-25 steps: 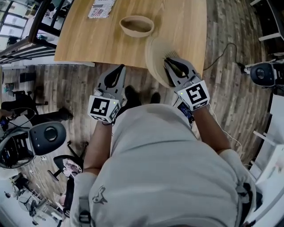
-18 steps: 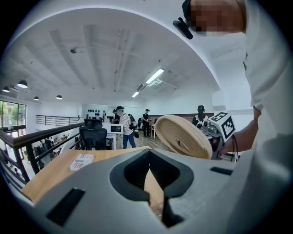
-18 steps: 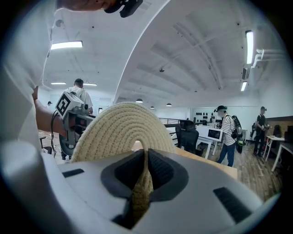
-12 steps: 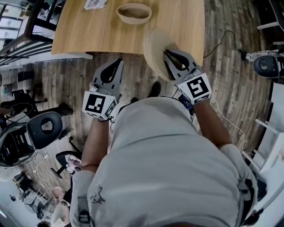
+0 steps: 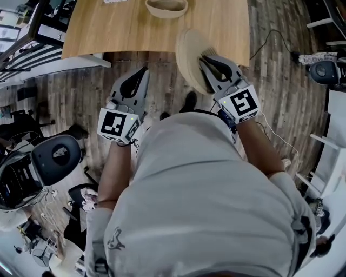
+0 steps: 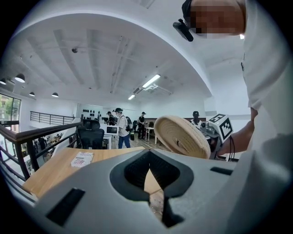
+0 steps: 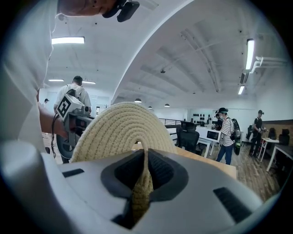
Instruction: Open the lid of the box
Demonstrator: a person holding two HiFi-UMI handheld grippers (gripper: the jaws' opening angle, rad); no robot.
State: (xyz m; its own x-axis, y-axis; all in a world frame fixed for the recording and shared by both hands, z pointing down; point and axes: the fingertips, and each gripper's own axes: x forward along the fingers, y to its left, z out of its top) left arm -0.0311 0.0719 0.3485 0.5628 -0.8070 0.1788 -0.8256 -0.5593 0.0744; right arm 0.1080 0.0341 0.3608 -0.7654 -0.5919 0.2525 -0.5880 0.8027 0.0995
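Observation:
The woven rope lid (image 5: 188,53) is off the box and stands on edge over the table's near edge. My right gripper (image 5: 204,58) is shut on its rim. In the right gripper view the lid (image 7: 120,125) rises between the pinching jaws of the right gripper (image 7: 145,157). The open woven box (image 5: 166,6) sits on the wooden table (image 5: 108,32) at the top of the head view. My left gripper (image 5: 142,71) is shut and empty, over the floor left of the lid. In its own view the left gripper (image 6: 149,176) points at the table (image 6: 50,171), with the lid (image 6: 185,136) to the right.
A printed sheet (image 6: 81,158) lies on the table's far left. An office chair (image 5: 57,162) stands on the floor at the left, and a cable (image 5: 275,40) and a black device (image 5: 324,70) are at the right. Several people (image 6: 120,128) stand far back in the room.
The table and box have slid toward the top of the head view as the person backs away. The lid stays in the right gripper, and the left gripper stays shut.

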